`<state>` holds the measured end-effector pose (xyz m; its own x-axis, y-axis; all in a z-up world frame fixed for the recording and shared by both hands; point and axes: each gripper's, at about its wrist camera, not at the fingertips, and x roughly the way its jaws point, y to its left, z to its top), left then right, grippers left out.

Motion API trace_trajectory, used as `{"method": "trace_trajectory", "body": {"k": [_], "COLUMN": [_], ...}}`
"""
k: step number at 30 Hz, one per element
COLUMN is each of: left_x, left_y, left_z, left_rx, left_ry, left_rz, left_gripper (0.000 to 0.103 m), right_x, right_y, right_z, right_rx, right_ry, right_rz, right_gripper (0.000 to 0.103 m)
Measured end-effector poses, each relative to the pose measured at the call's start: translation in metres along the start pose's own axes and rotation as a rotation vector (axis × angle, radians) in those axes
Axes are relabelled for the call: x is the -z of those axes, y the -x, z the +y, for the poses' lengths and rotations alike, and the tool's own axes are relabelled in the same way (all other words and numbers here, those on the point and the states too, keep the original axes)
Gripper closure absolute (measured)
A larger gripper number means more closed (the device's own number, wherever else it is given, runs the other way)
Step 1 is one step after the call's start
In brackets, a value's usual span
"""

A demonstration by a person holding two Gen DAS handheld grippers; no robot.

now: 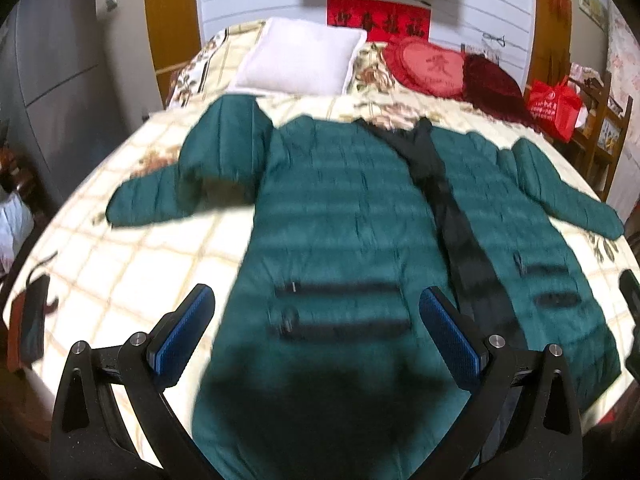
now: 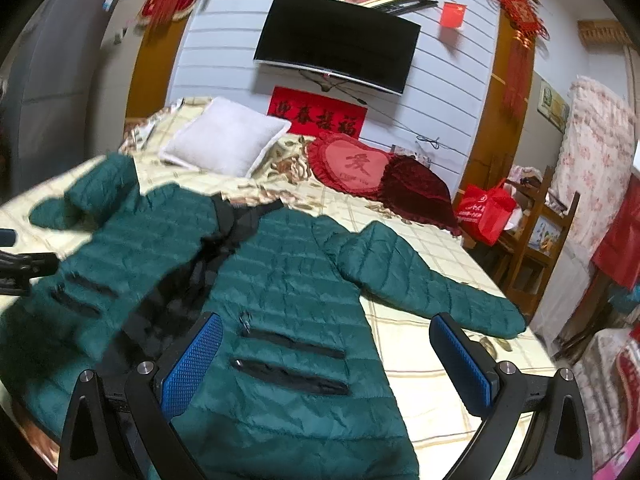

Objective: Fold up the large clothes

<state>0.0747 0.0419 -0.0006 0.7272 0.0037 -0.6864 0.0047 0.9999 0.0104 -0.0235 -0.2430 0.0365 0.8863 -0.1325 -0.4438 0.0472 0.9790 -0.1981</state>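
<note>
A long dark green quilted coat (image 1: 340,216) lies spread front-up on the bed, open down the middle with its black lining showing, sleeves out to both sides. It also shows in the right wrist view (image 2: 288,288). My left gripper (image 1: 316,304) is open and empty, hovering above the coat's left lower panel near its pocket zips. My right gripper (image 2: 326,332) is open and empty above the coat's right lower panel. The left gripper's tip shows at the left edge of the right wrist view (image 2: 24,268).
The bed (image 1: 120,272) has a cream checked floral cover. At its head lie a white pillow (image 1: 300,60), a red heart cushion (image 1: 432,64) and a dark red cushion (image 1: 496,84). A red bag (image 2: 486,212) sits on a wooden chair (image 2: 536,248) to the right.
</note>
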Motion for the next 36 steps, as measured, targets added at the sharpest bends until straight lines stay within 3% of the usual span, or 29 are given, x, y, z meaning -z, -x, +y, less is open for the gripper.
{"method": "trace_trajectory", "body": {"k": [10, 13, 17, 20, 23, 27, 33, 36], "left_x": [-0.056, -0.056, -0.039, -0.035, -0.032, -0.021, -0.02, -0.02], "left_y": [-0.057, -0.077, -0.102, -0.116, -0.126, -0.15, -0.151, -0.153], "left_z": [0.008, 0.013, 0.015, 0.009, -0.002, -0.006, -0.005, -0.006], "left_rx": [-0.044, -0.043, -0.078, -0.033, -0.049, -0.027, -0.021, -0.018], "left_ry": [-0.007, 0.027, 0.034, 0.031, -0.006, -0.019, -0.005, -0.004], "left_rz": [-0.025, -0.001, 0.053, 0.098, 0.117, 0.215, 0.208, 0.212], "left_gripper": [0.0, 0.0, 0.0, 0.0, 0.0, 0.0, 0.0, 0.0], "right_x": [-0.074, -0.074, -0.044, -0.037, -0.031, -0.016, 0.01, 0.013], "right_y": [-0.06, -0.086, -0.105, -0.126, -0.14, -0.163, -0.193, -0.195], "right_z": [0.02, 0.028, 0.04, 0.038, 0.035, 0.041, 0.041, 0.042], "right_rx": [-0.032, -0.042, -0.015, -0.047, -0.073, -0.12, -0.173, -0.177], "right_ry": [-0.118, -0.153, -0.119, -0.156, -0.19, -0.207, -0.253, -0.25], "right_rz": [-0.015, -0.008, -0.024, 0.078, 0.13, 0.259, 0.455, 0.475], "right_gripper": [0.0, 0.0, 0.0, 0.0, 0.0, 0.0, 0.0, 0.0]}}
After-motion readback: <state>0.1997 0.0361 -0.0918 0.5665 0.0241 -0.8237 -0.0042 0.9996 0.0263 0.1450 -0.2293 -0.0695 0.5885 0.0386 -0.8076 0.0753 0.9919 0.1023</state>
